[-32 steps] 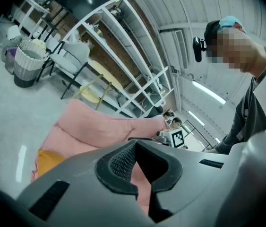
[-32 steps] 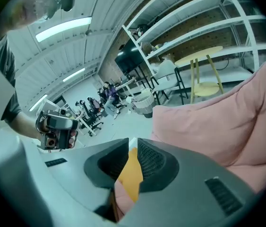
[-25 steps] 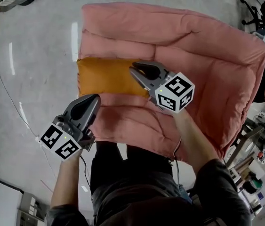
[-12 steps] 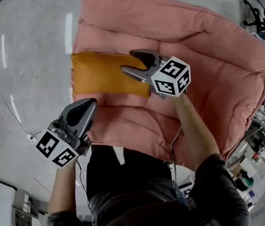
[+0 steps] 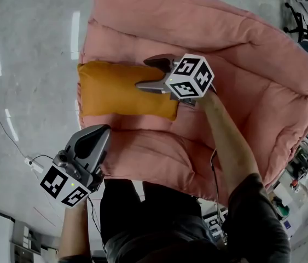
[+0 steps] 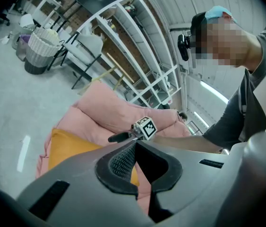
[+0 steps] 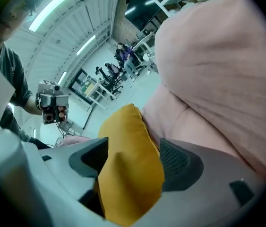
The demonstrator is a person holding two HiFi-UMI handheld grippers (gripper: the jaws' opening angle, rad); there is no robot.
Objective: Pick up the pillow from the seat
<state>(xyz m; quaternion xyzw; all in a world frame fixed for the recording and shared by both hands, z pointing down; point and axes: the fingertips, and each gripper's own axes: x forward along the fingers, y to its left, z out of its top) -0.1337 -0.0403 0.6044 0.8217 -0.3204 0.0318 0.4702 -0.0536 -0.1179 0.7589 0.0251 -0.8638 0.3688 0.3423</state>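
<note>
Presently, head view.
- Seat [image 5: 252,81]: pink, quilted, on a grey floor [image 5: 28,48]; it fills the frame from 11 o'clock round to 4 o'clock.
- Pillow [image 5: 115,89]: orange, oblong, lying flat on the seat's left part.
- Right hand-held gripper [image 5: 141,73]: at the pillow's 3 o'clock edge. One jaw is above that edge and one below, and its marker cube [image 5: 189,76] trails at 3 o'clock.
- Left hand-held gripper [image 5: 100,133]: at 7 o'clock of the pillow, clear of it, over the seat's front edge, with its jaws closed together.

Left gripper view.
- Left hand-held gripper [image 6: 136,145]: clenched, tips meeting, nothing between them.
- Pillow [image 6: 66,148]: at 9 o'clock of the jaws, lying on the seat [image 6: 109,108].
- Right hand-held gripper: seen with its cube [image 6: 144,126] at 12 o'clock of the jaws.
- White shelving [image 6: 142,56]: stands behind.
- Pale basket [image 6: 40,48]: at 10 o'clock.

Right gripper view.
- Right hand-held gripper [image 7: 133,160]: released, its jaws having just been opening and now standing wide apart.
- Pillow [image 7: 128,169]: its edge stands between the jaws. The textured pad [image 7: 175,162] at 3 o'clock shows bare just beside the fabric. Whether the 9 o'clock pad touches it cannot be told.
- Seat [image 7: 218,79]: rises at 1 o'clock.
- Left hand-held gripper [image 7: 52,105]: at 9 o'clock, well apart.
</note>
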